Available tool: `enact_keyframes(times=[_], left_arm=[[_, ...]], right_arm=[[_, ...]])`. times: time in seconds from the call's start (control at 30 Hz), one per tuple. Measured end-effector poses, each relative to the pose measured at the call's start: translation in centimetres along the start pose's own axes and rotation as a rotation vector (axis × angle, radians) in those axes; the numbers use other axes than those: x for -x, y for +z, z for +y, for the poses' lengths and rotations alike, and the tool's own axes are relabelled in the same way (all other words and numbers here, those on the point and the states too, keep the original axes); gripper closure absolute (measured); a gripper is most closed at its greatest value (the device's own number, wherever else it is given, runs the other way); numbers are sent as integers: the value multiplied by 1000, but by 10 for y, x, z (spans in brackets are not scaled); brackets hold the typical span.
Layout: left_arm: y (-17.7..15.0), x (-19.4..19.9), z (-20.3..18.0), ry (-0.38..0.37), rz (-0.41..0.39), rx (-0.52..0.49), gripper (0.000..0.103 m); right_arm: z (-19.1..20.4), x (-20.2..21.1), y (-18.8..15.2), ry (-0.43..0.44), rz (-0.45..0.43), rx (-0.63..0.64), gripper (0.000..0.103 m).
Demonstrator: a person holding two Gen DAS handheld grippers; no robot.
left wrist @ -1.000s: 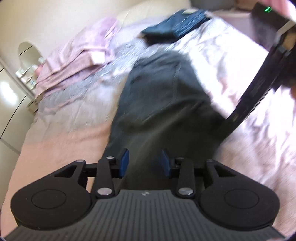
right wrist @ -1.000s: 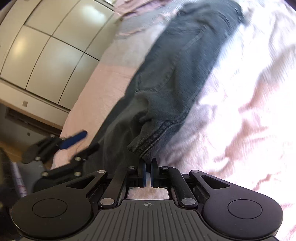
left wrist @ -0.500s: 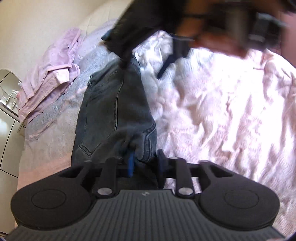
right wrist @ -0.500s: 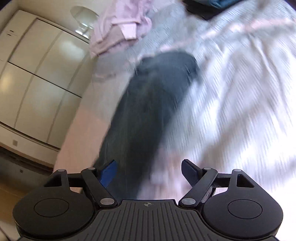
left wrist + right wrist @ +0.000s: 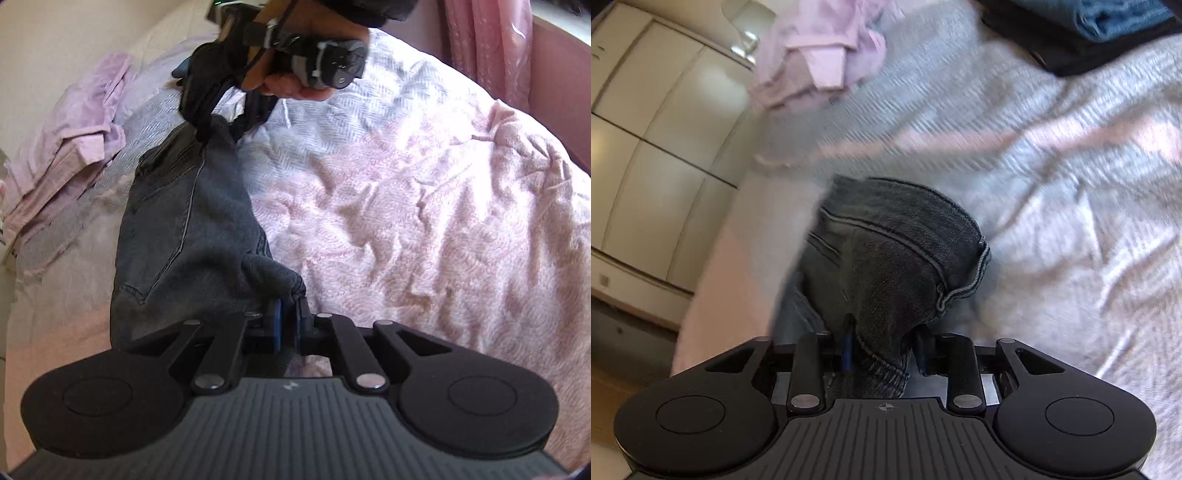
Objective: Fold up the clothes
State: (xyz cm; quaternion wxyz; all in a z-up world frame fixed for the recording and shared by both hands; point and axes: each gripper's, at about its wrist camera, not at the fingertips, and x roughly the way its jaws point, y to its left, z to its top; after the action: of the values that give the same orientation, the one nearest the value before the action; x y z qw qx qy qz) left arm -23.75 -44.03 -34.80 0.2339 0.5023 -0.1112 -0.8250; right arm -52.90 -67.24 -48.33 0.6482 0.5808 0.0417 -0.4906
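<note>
Dark grey jeans lie lengthwise on the pink and grey bedspread. My left gripper is shut on the near hem of the jeans, with cloth bunched at the blue pads. At the far end a hand holds my right gripper down over the jeans. In the right wrist view, a bunched end of the jeans sits between the jaws of the right gripper. These jaws are closing, and a thin gap still shows at the right pad.
A heap of pale pink clothes lies at the bed's far left, also seen from the right wrist. Folded blue jeans on a black garment rest further back. Cream wardrobe doors flank the bed; a pink curtain hangs beyond.
The left gripper dropped onto the near hem and shut on it. The right gripper let go of that hem, opened wide, swung to the far end and is narrowing around it.
</note>
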Motion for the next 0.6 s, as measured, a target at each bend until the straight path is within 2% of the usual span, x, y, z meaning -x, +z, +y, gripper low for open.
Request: enact_keyframes(times=[0.07, 0.1, 0.13, 0.2, 0.27, 0.4, 0.5, 0.57, 0.6], left_arm=[[-7, 10, 3, -7, 16, 34, 98], [-11, 16, 5, -11, 27, 51, 97], [-17, 22, 7, -15, 37, 67, 97], [-32, 36, 8, -15, 60, 94, 96], [-48, 49, 11, 10, 90, 122, 95], [-83, 64, 20, 71, 161, 176, 91], [-110, 71, 30, 122, 216, 245, 88], [-128, 80, 37, 162, 251, 285, 87], [-137, 85, 39, 182, 267, 302, 87]], right_arm=[[-4, 10, -3, 4, 0, -28, 62], [-6, 19, -5, -3, -7, -31, 54], [-4, 27, -8, -17, -16, -32, 51], [5, 44, -19, -37, -23, -35, 49], [16, 58, -38, -15, -14, -30, 49], [51, 74, -88, 79, 85, 38, 49], [67, 64, -133, 141, 208, 108, 49], [72, 53, -152, 164, 241, 132, 50], [74, 50, -156, 160, 242, 129, 80]])
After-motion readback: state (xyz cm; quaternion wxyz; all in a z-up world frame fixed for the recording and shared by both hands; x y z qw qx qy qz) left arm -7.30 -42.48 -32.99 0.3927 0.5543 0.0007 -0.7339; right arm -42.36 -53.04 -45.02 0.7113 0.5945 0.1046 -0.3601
